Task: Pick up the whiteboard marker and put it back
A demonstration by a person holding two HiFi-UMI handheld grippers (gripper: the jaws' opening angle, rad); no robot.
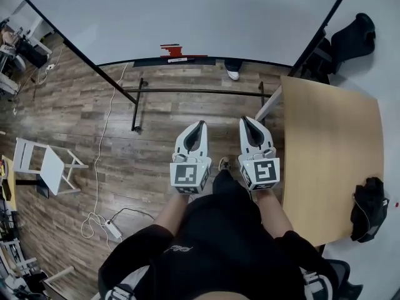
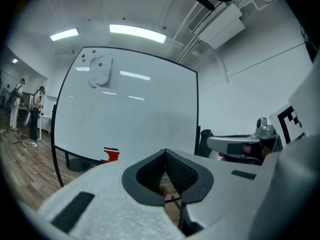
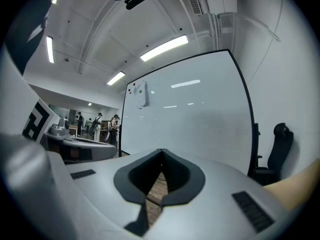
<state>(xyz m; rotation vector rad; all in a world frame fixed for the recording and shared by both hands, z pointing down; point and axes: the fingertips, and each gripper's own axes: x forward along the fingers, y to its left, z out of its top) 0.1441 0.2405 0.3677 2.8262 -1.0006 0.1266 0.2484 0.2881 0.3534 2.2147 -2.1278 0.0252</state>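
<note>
Though nothing on the tray along the bottom edge of the whiteboard can be named a marker for certain, the likeliest candidates lie near that tray's middle: a small red thing and, just beneath it, a slim pale strip. Both are too small to tell apart as pen, eraser or label.

A whiteboard marker should be light, stiff and smooth-sided, so my guess is it will roll or slip if pinched near an end. The best hold would be across the middle of the barrel, with the pads square to its length. It is not fragile, though a loose cap may pull off if taken there.

The left hand-held gripper has its jaws pressed together with nothing between them. So has the right hand-held gripper. Both are held out side by side over the wooden floor, well apart from the tray.

No brand or label on the tray's things is legible. Each gripper's cube carries black-and-white square markers, not words. A small print on the person's dark shirt is too fine to read. The tabletop to the right shows no writing.
</note>
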